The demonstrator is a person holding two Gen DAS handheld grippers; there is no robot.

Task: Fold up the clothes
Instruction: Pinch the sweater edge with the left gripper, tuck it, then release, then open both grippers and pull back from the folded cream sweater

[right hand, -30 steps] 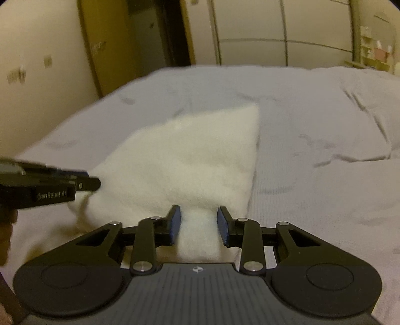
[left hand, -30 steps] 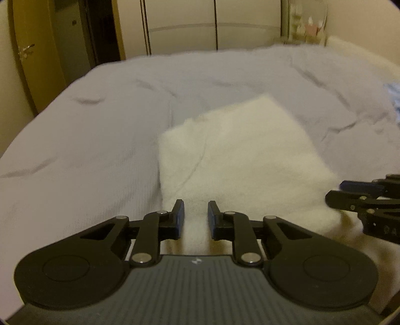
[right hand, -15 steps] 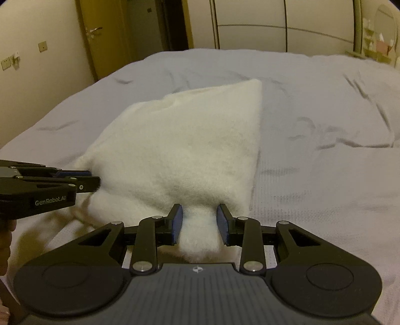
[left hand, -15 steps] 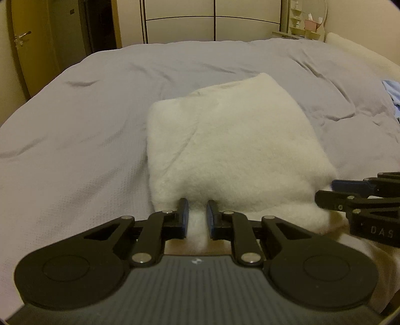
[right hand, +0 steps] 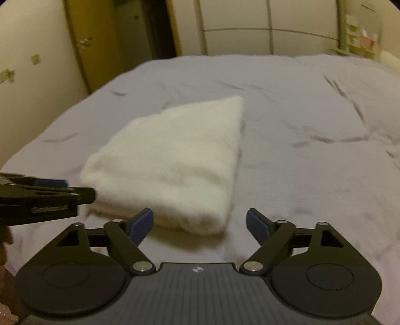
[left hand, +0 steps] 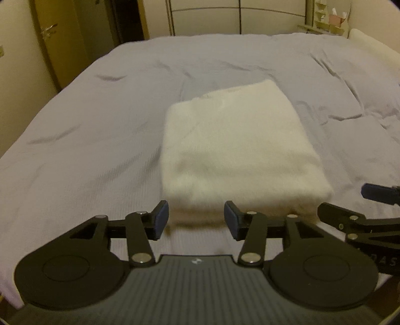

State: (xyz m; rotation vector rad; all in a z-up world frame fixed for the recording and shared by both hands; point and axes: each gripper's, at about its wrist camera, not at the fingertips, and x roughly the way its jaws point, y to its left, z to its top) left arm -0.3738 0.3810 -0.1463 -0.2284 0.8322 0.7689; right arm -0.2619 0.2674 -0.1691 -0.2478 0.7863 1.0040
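Garment: a cream fleece point(left hand: 237, 150), folded into a thick block, lies flat on the bed; in the right wrist view point(right hand: 172, 165) it tapers to a far corner.
Bed: grey cover point(left hand: 87, 140), lightly creased, carries the fleece near its middle; bare cover runs all round the block.
Left hand-held gripper point(left hand: 196, 220): jaws are opening, spread with a clear gap; nothing lies between them.
Left pads: the blue pads point(left hand: 161, 216) stand just in front of the near edge of the fleece, not pressing on it; a strip of grey cover shows between the fingers below the edge.
Fleece relative to left hand-held gripper: straight ahead and just beyond the fingertips, its near left corner about level with the left pad, its body reaching away and to the right.
Right hand-held gripper point(right hand: 200, 222): jaws are opening, spread wide; nothing lies between them.
Right pads: the left pad point(right hand: 141, 223) is just beside the near fold of the fleece; the other one stands well clear over bare cover.
Fleece relative to right hand-held gripper: ahead and to the left, its near right corner lying in front of the gap between the fingers; contact cannot be told because of blur.
Two tools: each shows at the edge of the other's view, both at the near edge of the fleece, side by side and apart.
Room: a wooden door point(left hand: 57, 37) and pale wardrobe doors point(left hand: 237, 17) stand beyond the bed.
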